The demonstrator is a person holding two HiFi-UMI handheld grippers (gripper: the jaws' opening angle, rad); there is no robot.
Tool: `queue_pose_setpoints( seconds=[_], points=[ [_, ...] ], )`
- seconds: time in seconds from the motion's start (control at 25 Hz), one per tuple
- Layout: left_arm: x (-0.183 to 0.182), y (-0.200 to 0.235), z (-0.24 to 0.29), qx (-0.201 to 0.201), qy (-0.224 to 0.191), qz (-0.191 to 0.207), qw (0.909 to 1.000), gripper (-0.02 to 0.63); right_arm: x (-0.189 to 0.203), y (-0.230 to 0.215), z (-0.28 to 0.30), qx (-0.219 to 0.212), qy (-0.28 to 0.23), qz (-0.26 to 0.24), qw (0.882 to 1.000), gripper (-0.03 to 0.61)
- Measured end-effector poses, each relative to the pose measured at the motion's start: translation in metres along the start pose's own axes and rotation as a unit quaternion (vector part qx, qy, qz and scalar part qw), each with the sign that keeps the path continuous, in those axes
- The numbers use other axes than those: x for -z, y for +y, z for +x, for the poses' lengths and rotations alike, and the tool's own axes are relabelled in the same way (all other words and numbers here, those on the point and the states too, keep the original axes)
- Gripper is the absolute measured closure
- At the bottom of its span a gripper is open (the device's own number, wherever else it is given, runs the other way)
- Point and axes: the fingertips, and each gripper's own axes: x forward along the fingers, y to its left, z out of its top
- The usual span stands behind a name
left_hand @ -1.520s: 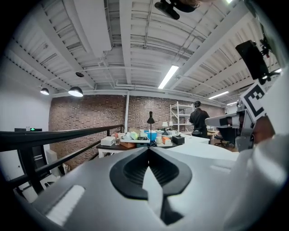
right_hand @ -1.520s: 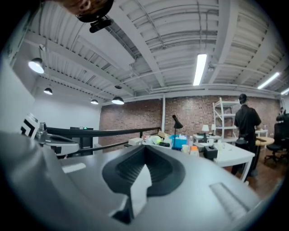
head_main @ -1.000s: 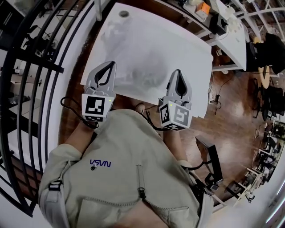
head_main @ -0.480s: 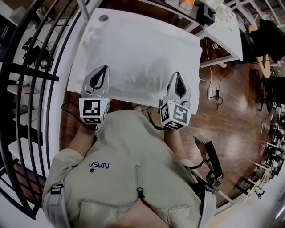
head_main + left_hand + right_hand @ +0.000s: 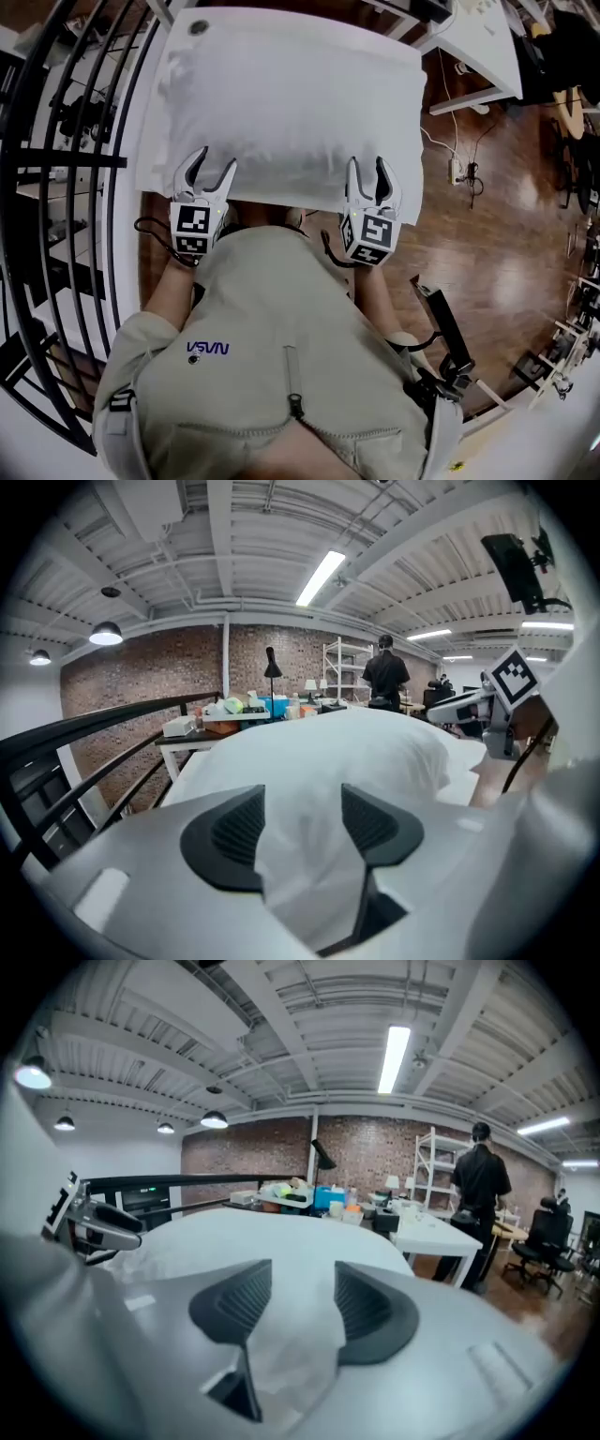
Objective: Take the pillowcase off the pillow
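A white pillow in its pillowcase (image 5: pixel 281 103) lies on a white table (image 5: pixel 150 173) and covers most of it. My left gripper (image 5: pixel 214 169) is at the pillow's near left edge. Its jaws have just been opening and now stand apart, with loose pillowcase fabric (image 5: pixel 300 855) between them. My right gripper (image 5: pixel 367 173) is at the near right edge. Its jaws have also just been opening, and a fold of white fabric (image 5: pixel 291 1335) lies between them. The pads of neither gripper (image 5: pixel 302 822) (image 5: pixel 302 1302) press on the cloth.
A black metal railing (image 5: pixel 56 159) runs along the left of the table. White desks (image 5: pixel 478 47) stand at the far right on a wooden floor, with a power strip (image 5: pixel 459 173) beside them. A cluttered desk (image 5: pixel 309 1199) and a standing person (image 5: pixel 480 1194) are farther back.
Both grippers have come down to the pillow's near edge. Their jaws, shut in the earlier frames, now stand apart. The pillow fills more of the head view.
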Motion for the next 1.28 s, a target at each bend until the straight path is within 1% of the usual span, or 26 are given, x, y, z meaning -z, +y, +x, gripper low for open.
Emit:
queue_pose_setpoints(
  seconds=[0.08, 0.16, 0.28, 0.48, 0.6, 0.64, 0.72, 0.8, 0.88, 0.96, 1.0, 1.08, 1.12, 1.28],
  points=[
    [0.017, -0.001, 0.004, 0.013, 0.027, -0.006, 0.9995, 0.293, 0.018, -0.006, -0.002, 0.008, 0.022, -0.019, 1.0, 0.349],
    [0.028, -0.001, 0.009, 0.018, 0.043, -0.013, 0.9988, 0.254, 0.037, -0.012, -0.004, 0.012, 0.047, -0.023, 0.999, 0.327],
    [0.037, -0.001, 0.016, 0.018, 0.053, -0.012, 0.9984, 0.25, 0.062, -0.019, -0.005, 0.017, 0.079, -0.022, 0.996, 0.309],
    [0.048, -0.003, 0.026, 0.022, 0.083, 0.001, 0.9963, 0.25, 0.1, -0.015, 0.002, 0.012, 0.133, -0.048, 0.99, 0.284],
    [0.053, -0.001, 0.035, 0.02, 0.093, 0.0, 0.9955, 0.252, 0.11, -0.012, 0.015, 0.016, 0.146, -0.059, 0.987, 0.284],
    [0.054, 0.0, 0.039, 0.02, 0.094, 0.002, 0.9954, 0.259, 0.112, -0.012, 0.02, 0.02, 0.146, -0.059, 0.987, 0.287],
    [0.056, 0.0, 0.044, 0.021, 0.092, 0.007, 0.9955, 0.279, 0.11, -0.009, 0.028, 0.022, 0.139, -0.055, 0.989, 0.322],
    [0.054, -0.001, 0.045, 0.023, 0.085, 0.013, 0.9961, 0.321, 0.103, -0.005, 0.03, 0.02, 0.127, -0.055, 0.99, 0.396],
    [0.051, 0.0, 0.043, 0.022, 0.076, 0.018, 0.9967, 0.38, 0.094, -0.001, 0.027, 0.02, 0.113, -0.059, 0.992, 0.465],
    [0.042, 0.002, 0.037, 0.018, 0.062, 0.023, 0.9977, 0.474, 0.081, 0.002, 0.021, 0.02, 0.093, -0.058, 0.994, 0.525],
    [0.035, 0.003, 0.034, 0.016, 0.052, 0.023, 0.9983, 0.51, 0.074, 0.002, 0.018, 0.021, 0.081, -0.058, 0.995, 0.55],
    [0.017, 0.007, 0.027, 0.008, 0.026, 0.02, 0.9994, 0.577, 0.057, 0.002, 0.015, 0.022, 0.059, -0.057, 0.996, 0.56],
    [0.007, 0.01, 0.024, 0.004, 0.013, 0.016, 0.9998, 0.591, 0.047, 0.002, 0.013, 0.021, 0.048, -0.055, 0.997, 0.563],
    [-0.04, 0.022, 0.01, -0.011, -0.033, 0.011, 0.9993, 0.598, -0.003, 0.001, 0.003, 0.011, 0.007, -0.05, 0.999, 0.566]
  ],
)
